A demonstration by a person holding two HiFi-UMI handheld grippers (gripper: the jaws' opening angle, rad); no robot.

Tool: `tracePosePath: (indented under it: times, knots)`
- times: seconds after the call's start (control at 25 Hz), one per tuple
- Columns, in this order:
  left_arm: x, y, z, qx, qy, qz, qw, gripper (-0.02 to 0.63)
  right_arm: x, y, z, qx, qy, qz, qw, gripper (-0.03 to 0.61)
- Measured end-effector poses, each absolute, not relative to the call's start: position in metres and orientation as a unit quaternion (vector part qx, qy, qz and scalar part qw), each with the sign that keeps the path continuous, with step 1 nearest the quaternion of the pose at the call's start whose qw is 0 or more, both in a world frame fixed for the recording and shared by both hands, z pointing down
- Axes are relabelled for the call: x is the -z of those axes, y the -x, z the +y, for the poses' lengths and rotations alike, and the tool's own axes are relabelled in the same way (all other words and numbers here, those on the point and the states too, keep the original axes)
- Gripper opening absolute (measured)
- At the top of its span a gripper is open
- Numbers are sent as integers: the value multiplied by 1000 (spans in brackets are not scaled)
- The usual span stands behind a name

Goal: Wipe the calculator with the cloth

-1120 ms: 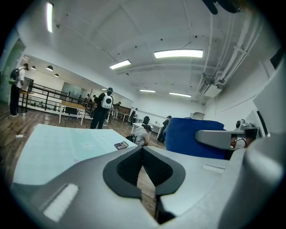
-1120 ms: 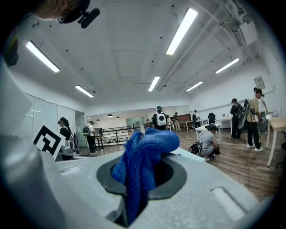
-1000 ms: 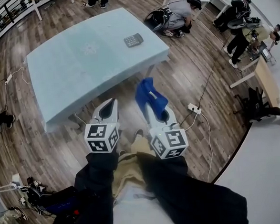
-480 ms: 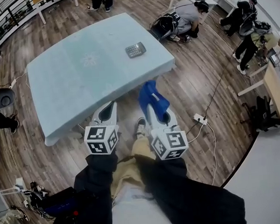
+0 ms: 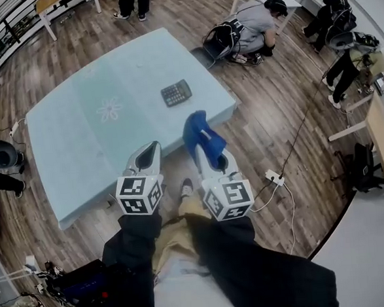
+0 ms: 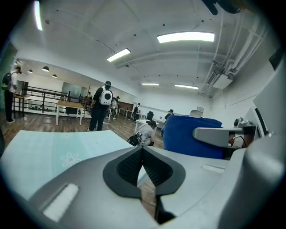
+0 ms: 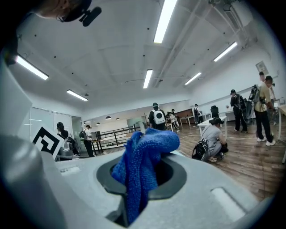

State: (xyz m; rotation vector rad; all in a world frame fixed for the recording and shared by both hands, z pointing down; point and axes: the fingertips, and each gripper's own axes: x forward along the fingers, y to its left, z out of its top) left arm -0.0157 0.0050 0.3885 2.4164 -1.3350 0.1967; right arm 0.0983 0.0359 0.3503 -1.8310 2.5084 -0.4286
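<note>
Left hand-held gripper (image 5: 154, 146) is closed (nothing in it); right hand-held gripper (image 5: 203, 142) clamps the cloth (image 5: 197, 126).

The calculator (image 5: 176, 92) is a small dark one, lying flat and keys-up on the pale blue table (image 5: 80, 144), near its right corner, a bit in from both edges. The cloth (image 7: 145, 156) is bright blue and fuzzy, bunched up and pinched in the right gripper (image 7: 142, 179), well off the table.
</note>
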Motion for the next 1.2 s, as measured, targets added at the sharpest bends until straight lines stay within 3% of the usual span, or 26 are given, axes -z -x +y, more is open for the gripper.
tracePosePath:
  times: [0.4,1.2]
  knots:
    - [-412,-37,-116,-91,-847,-478,216,-4,-377,-134,-87,174,553,815,-19,61]
    - [-440,-12,-169,-115,-839,-467,255,-3,-409,-100,-136,210,547,808,-64,61]
